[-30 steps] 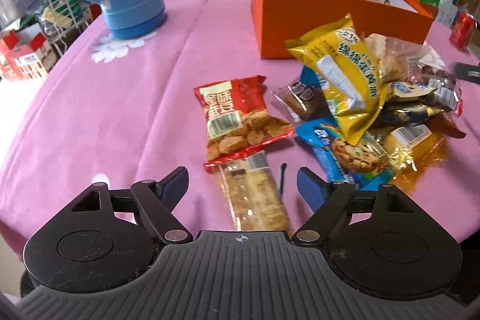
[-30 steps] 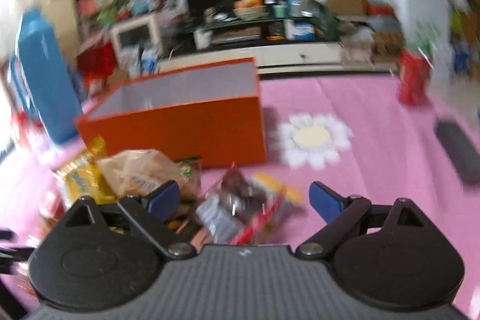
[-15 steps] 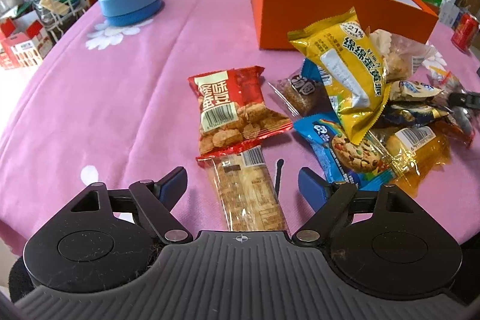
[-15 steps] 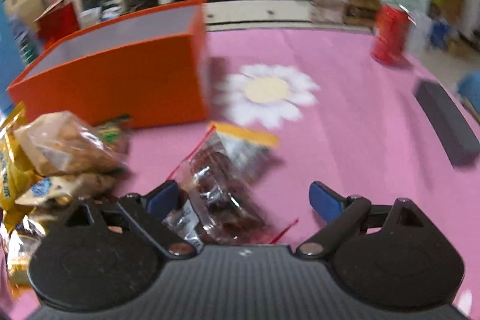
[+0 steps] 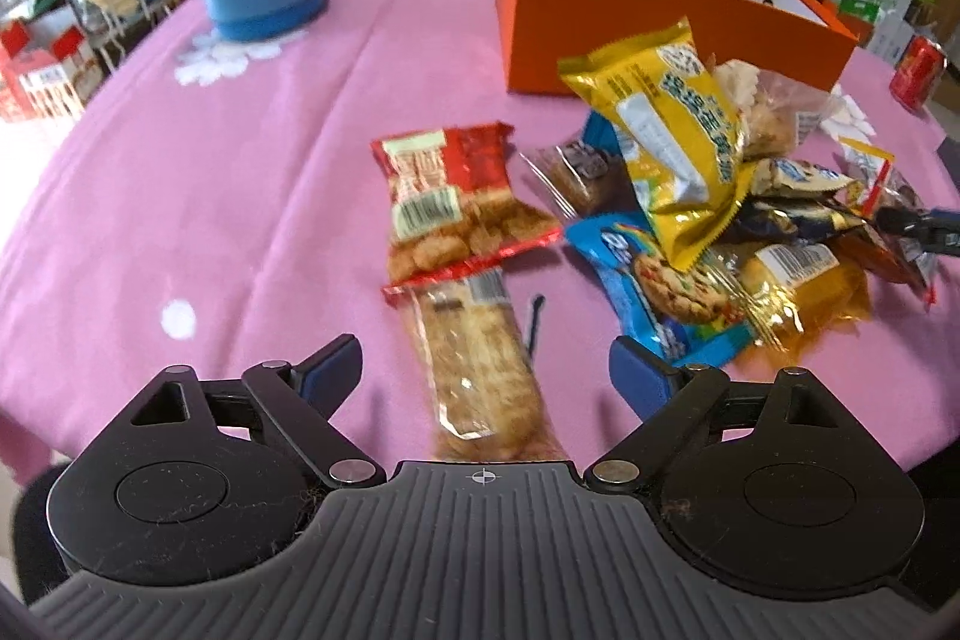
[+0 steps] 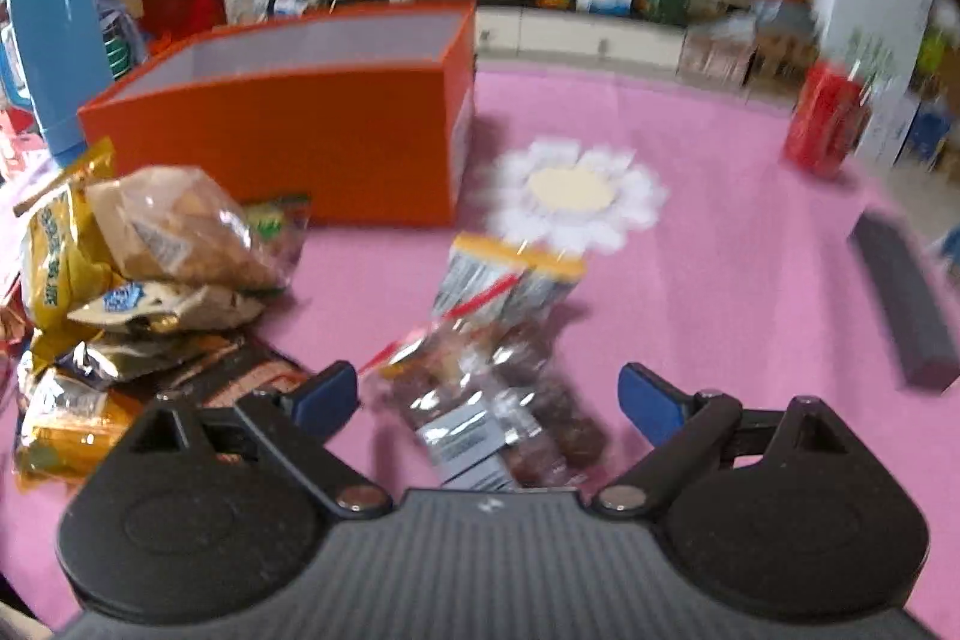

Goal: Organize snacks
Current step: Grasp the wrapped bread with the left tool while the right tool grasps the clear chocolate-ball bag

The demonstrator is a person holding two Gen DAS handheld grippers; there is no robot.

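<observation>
Though its Chinese label blurs, the yellow packet (image 5: 672, 142) reads "21".

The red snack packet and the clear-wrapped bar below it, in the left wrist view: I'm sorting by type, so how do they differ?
The red snack packet is broad, with a printed red top and label; the clear-wrapped bar is long, narrow and see-through almost throughout. The packet shows separate golden pieces, the bar one pale slab. The packet lies farther out; the bar runs between the open left gripper fingers, untouched. Both lie flat on the pink tablecloth, ends overlapping.
</observation>
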